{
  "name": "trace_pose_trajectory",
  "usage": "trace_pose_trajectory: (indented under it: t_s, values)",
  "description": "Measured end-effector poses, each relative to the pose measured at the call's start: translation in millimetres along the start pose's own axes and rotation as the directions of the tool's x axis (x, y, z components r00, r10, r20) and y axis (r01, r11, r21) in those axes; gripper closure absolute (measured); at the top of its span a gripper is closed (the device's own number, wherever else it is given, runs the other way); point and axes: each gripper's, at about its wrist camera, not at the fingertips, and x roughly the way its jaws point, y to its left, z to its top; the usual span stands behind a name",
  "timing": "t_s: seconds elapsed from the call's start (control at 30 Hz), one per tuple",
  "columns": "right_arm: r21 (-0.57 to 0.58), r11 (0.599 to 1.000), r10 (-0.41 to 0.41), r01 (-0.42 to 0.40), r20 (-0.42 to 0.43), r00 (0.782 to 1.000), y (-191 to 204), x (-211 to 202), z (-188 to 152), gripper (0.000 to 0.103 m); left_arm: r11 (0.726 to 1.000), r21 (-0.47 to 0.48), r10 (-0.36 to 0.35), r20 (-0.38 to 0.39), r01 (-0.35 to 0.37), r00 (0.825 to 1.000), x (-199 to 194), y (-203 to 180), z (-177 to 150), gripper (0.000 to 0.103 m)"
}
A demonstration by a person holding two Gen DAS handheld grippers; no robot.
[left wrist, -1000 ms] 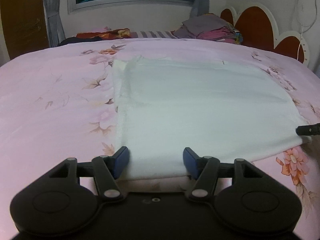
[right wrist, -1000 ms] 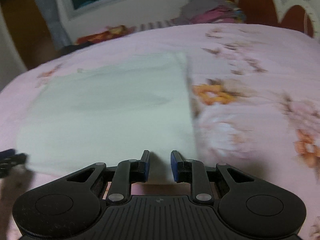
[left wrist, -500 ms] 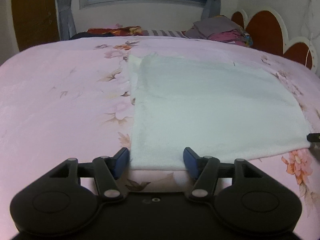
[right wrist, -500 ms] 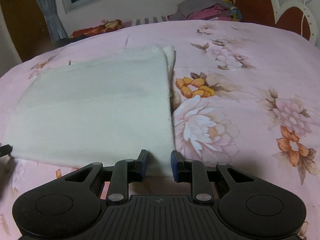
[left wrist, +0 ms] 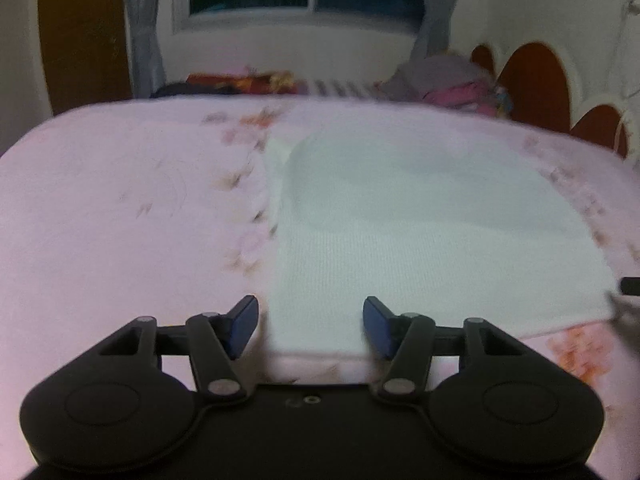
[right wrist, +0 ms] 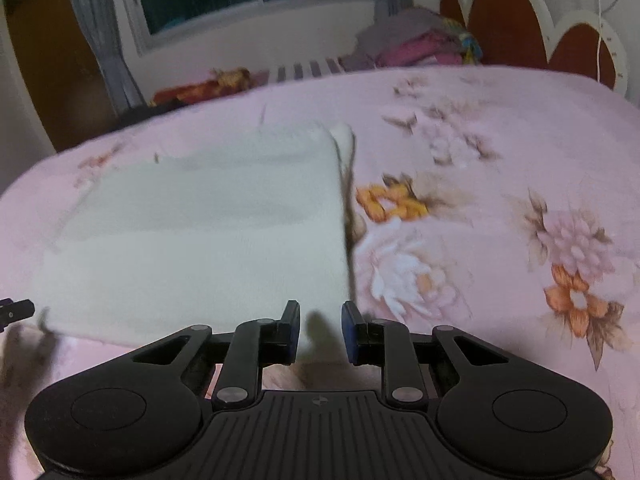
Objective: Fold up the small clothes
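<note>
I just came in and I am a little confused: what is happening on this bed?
A person is folding a white cloth lying flat on the pink floral bedsheet. The left gripper is at its near left corner, the right gripper at its near right corner. Both jaws are open; neither grips the cloth.

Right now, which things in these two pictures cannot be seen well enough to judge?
- Right tongs: whether the pads pinch the white cloth is unclear; its near corner blurs between them, right wrist view.
- Cloth layers: the far edge is smeared by motion blur, left wrist view.
- Clothes pile: too blurred to tell the items apart.
- Bed near edge: hidden behind the left tongs.
</note>
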Motion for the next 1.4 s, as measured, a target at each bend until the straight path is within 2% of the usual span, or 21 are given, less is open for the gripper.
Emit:
trace_pose_trajectory:
  t_s: [0.17, 0.27, 0.47, 0.63, 0.7, 0.77, 0.8, 0.83, 0.87, 0.9, 0.97, 1.07, 1.2, 1.3, 1.37, 1.4]
  values:
    - [-0.024, 0.999, 0.04, -0.04, -0.016, 0.999, 15, 7, 2, 0.079, 0.999, 0.035, -0.029, -0.017, 0.03, 0.999, 8, -22, 2, 0.046]
    - [-0.033, 0.999, -0.007, 0.005, -0.078, 0.997, 18, 26, -6, 0.079, 0.999, 0.022, -0.034, -0.067, 0.036, 0.997, 23, -25, -5, 0.046]
    - [-0.069, 0.998, -0.014, 0.01, -0.068, 0.998, 19, 27, -11, 0.079, 0.999, 0.025, -0.032, -0.078, 0.034, 0.996, 32, -23, -12, 0.044]
    - [-0.039, 0.999, 0.016, -0.019, -0.077, 0.997, 10, 29, -9, 0.079, 0.999, 0.03, -0.014, -0.108, 0.018, 0.994, 31, -25, -6, 0.044]
    - [-0.02, 0.999, 0.024, -0.025, -0.073, 0.997, 10, 21, -6, 0.079, 1.0, 0.001, 0.006, -0.086, -0.006, 0.996, 12, -24, -4, 0.037]
    - [0.012, 0.996, 0.085, -0.084, -0.009, 0.996, 7, 0, -7, 0.08, 1.0, -0.027, 0.006, -0.022, -0.006, 1.0, -12, -21, -8, 0.026]
    - [0.017, 0.994, 0.105, -0.105, 0.005, 0.994, 6, -8, -9, 0.086, 0.998, -0.056, 0.0, -0.012, -0.001, 1.0, -20, -19, -12, 0.03]
    - [0.014, 0.992, 0.122, -0.122, 0.004, 0.993, 7, -13, -11, 0.097, 0.994, -0.104, -0.021, -0.021, 0.018, 1.0, -25, -14, -17, 0.032]
    - [0.01, 0.991, 0.137, -0.137, -0.001, 0.991, 8, -17, -14, 0.098, 0.986, -0.163, -0.048, -0.033, 0.042, 0.998, -28, -9, -22, 0.039]
    - [0.01, 0.989, 0.145, -0.145, 0.0, 0.989, 10, -21, -17, 0.098, 0.969, -0.237, -0.089, -0.045, 0.076, 0.995, -28, -1, -27, 0.049]
    - [0.026, 0.983, 0.18, -0.18, 0.001, 0.984, 12, -27, -23, 0.098, 0.909, -0.397, -0.165, -0.061, 0.128, 0.984, -23, 14, -41, 0.06]
    - [0.038, 0.978, 0.203, -0.203, 0.003, 0.979, 18, -34, -26, 0.098, 0.808, -0.566, -0.211, -0.017, 0.164, 0.977, -15, 31, -58, 0.06]
    - [0.044, 0.975, 0.22, -0.22, -0.004, 0.975, 27, -30, -19, 0.098, 0.701, -0.679, -0.236, 0.065, 0.217, 0.969, 4, 44, -64, 0.06]
    - [0.053, 0.971, 0.234, -0.233, -0.007, 0.972, 39, -17, -5, 0.098, 0.603, -0.758, -0.235, 0.13, 0.25, 0.963, 26, 53, -61, 0.06]
    - [0.053, 0.97, 0.239, -0.238, -0.015, 0.971, 50, -2, 8, 0.098, 0.563, -0.785, -0.22, 0.159, 0.259, 0.962, 37, 56, -56, 0.06]
    - [0.046, 0.97, 0.241, -0.24, -0.017, 0.97, 58, 6, 15, 0.098, 0.556, -0.788, -0.217, 0.168, 0.263, 0.962, 42, 56, -54, 0.06]
